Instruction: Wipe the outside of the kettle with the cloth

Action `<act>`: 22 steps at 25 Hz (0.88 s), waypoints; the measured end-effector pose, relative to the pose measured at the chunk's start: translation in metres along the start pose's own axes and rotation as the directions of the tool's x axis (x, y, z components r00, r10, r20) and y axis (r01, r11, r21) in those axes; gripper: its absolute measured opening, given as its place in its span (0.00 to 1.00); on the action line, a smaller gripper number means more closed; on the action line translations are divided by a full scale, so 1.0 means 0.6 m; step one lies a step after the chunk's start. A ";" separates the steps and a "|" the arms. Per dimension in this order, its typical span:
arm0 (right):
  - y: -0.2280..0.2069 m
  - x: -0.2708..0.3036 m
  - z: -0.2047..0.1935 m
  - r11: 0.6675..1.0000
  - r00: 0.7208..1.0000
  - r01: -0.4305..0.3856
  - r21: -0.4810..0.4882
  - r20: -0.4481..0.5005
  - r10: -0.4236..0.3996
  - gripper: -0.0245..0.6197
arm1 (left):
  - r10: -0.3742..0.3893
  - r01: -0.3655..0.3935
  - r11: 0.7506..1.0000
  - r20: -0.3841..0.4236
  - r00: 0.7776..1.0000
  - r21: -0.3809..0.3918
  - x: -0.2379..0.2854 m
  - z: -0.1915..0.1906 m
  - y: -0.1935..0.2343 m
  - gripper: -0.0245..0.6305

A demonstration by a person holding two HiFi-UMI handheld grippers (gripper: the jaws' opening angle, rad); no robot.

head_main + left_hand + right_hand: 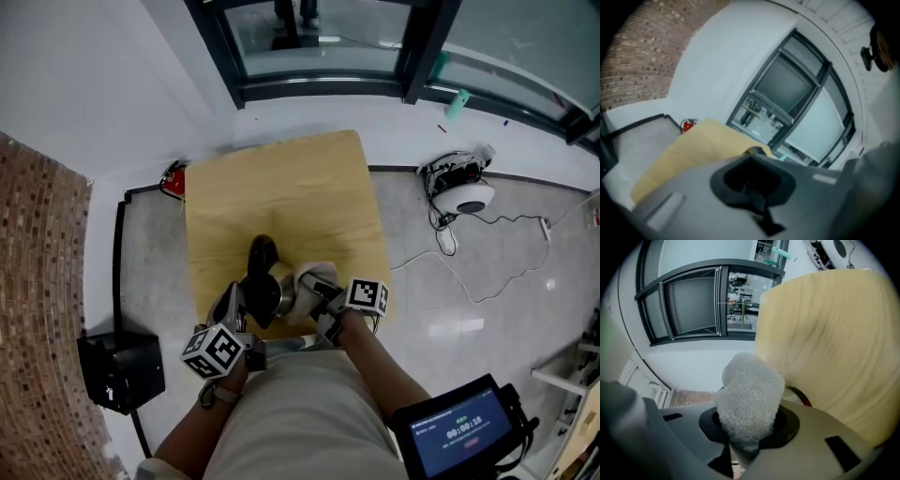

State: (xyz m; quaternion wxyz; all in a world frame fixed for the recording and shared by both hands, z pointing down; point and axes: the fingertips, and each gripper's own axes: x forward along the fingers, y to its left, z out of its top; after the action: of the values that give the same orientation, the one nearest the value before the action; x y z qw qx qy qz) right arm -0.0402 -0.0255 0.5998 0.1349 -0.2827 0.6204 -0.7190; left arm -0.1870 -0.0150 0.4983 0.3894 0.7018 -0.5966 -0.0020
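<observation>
1. Head view: a steel kettle [270, 291] with a black handle stands near the front edge of the wooden table [281, 183].
2. The left tongs [234, 302] sit just beside the kettle's left side, close to the handle. From here I cannot tell whether they touch it.
3. The right tongs [319, 292] come in from the kettle's right side. A pale cloth [311, 276] is bunched at their tip, against the kettle's right flank.
4. On the floor, a red fire extinguisher [172, 180] lies by the table's far left corner. A black box [120, 368] stands to the left, beside a brick wall [37, 309]. A round white device [461, 192] with trailing cables sits well off to the right.
5. Left gripper view: the left tongs [752, 180] are closed together, and nothing can be made out between them. The table [689, 150] stretches ahead. The fire extinguisher [687, 125] is at its far corner, with a dark-framed window [787, 93] beyond.
6. Right gripper view: the right tongs [750, 430] are clamped on the cloth [751, 397]. Its fluffy white wad stands up out of them, and the table [834, 343] fills the right side behind it. A dark-framed window [693, 305] shows at upper left.
</observation>
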 end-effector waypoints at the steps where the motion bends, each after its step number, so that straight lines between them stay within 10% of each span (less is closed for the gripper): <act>1: 0.004 0.014 0.018 1.000 1.000 -0.011 -0.010 0.014 0.011 0.21 | 0.004 -0.004 0.999 0.002 1.000 -0.035 -0.001 -0.002 0.000 0.02; 9: 0.053 0.108 0.060 0.981 0.997 -0.048 -0.188 -0.063 0.037 0.21 | 0.001 0.015 0.919 0.038 0.999 -0.394 -0.024 -0.015 0.023 0.02; 11: 0.100 0.095 0.057 0.972 0.991 -0.118 -0.203 -0.080 0.104 0.21 | -0.088 0.091 0.959 0.023 0.996 -0.269 -0.026 0.004 -0.007 0.02; 13: 0.171 0.067 0.027 0.934 0.966 -0.248 -0.257 -0.135 0.219 0.21 | -0.183 0.185 0.979 -0.031 0.983 0.089 -0.023 0.027 -0.059 0.02; 15: 0.191 0.055 -0.015 0.891 0.955 -0.279 -0.359 -0.204 0.217 0.21 | -0.182 0.251 0.852 -0.190 0.965 0.460 -0.005 0.009 -0.096 0.02; 18: 0.065 0.071 -0.010 0.884 0.989 -0.013 -0.467 -0.137 -0.058 0.21 | -0.048 0.254 0.650 -0.295 0.954 0.716 0.013 -0.027 -0.104 0.03; 20: 0.014 0.070 -0.004 0.880 0.977 0.102 -0.464 -0.121 -0.177 0.21 | -0.028 0.205 0.590 -0.234 0.972 0.781 0.008 -0.025 -0.108 0.03; 22: 0.095 0.055 -0.017 0.891 0.992 -0.069 -0.448 -0.122 0.015 0.21 | -0.036 0.171 0.566 -0.183 0.983 0.806 0.006 -0.022 -0.113 0.03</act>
State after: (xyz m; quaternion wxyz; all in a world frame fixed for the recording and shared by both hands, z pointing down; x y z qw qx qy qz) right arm -0.0815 -0.0465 0.5520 0.0451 -0.2507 0.7831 -0.5674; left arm -0.1230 -0.0117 0.4721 0.0626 0.8340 -0.4575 0.3021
